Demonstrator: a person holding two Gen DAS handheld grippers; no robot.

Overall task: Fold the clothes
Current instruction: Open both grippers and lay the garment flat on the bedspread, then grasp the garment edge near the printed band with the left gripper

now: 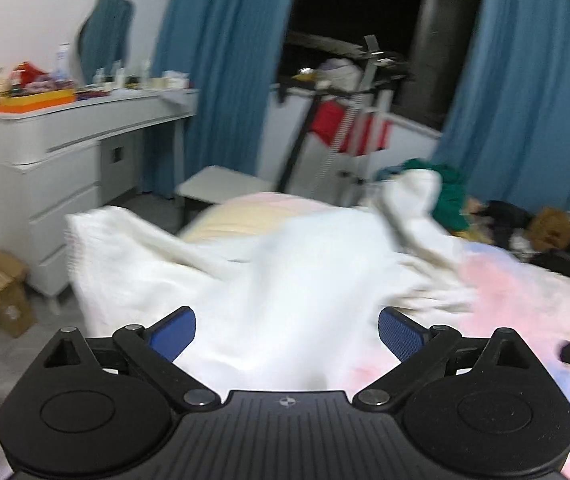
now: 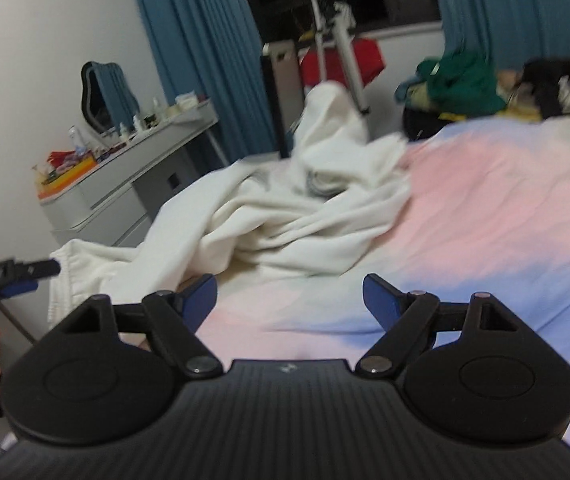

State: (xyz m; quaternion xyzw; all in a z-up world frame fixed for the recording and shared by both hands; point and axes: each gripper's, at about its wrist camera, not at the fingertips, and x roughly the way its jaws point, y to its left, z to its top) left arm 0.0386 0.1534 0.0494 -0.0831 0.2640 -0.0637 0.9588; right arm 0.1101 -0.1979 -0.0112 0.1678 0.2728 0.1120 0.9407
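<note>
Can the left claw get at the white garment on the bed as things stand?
Probably yes. The left claw is open, its fingers apart with the crumpled white garment lying directly ahead on the bed. Nothing shows between them, though the view is blurred.

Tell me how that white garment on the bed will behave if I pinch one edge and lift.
The white garment lies in deep soft creases, so it will probably drape and trail. It looks thick, so likely weighty. Both grippers, left and right, are open.

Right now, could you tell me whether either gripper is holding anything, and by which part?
Nothing is held. The left gripper and right gripper are both open, above the crumpled white garment and the bed.
</note>
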